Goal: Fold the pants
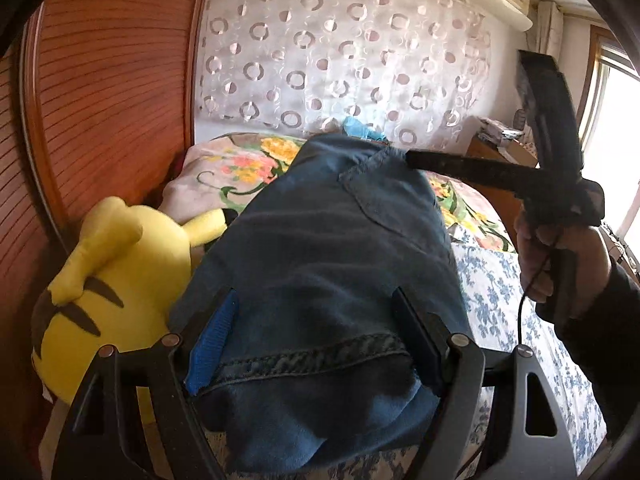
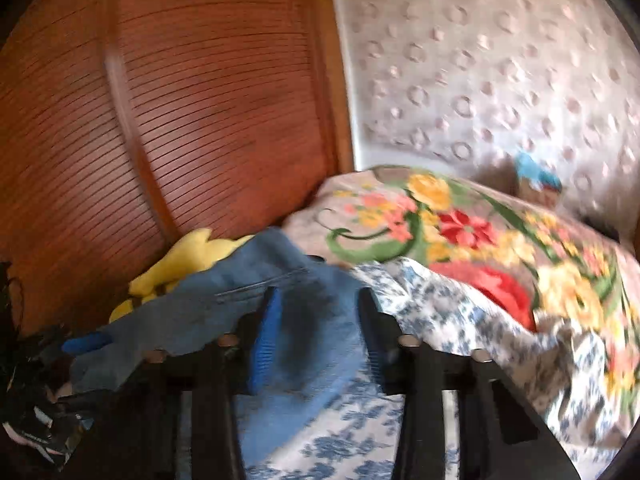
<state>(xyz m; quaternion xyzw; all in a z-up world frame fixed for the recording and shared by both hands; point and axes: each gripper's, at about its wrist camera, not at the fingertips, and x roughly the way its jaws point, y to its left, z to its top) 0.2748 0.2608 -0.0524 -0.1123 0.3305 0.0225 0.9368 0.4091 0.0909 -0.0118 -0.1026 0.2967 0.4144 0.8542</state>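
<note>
Presently left gripper (image 1: 316, 344) seen spread wide, bunched blue pants (image 1: 328, 248) gripped across hem. Right gripper (image 2: 320, 332) partly parted, pants cloth between fingers, contact unclear through blur. Pants draped over bed (image 2: 360, 432), yellow plush toy (image 1: 120, 264) beside, floral blanket (image 2: 460, 232) behind.

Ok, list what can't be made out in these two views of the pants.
- Left wrist view: pants cover the bed beneath them; their near end runs below the frame.
- Right wrist view: motion blur; whether the right gripper fingers press the denim is unclear.
- Yellow plush: face hidden, turned away.
</note>
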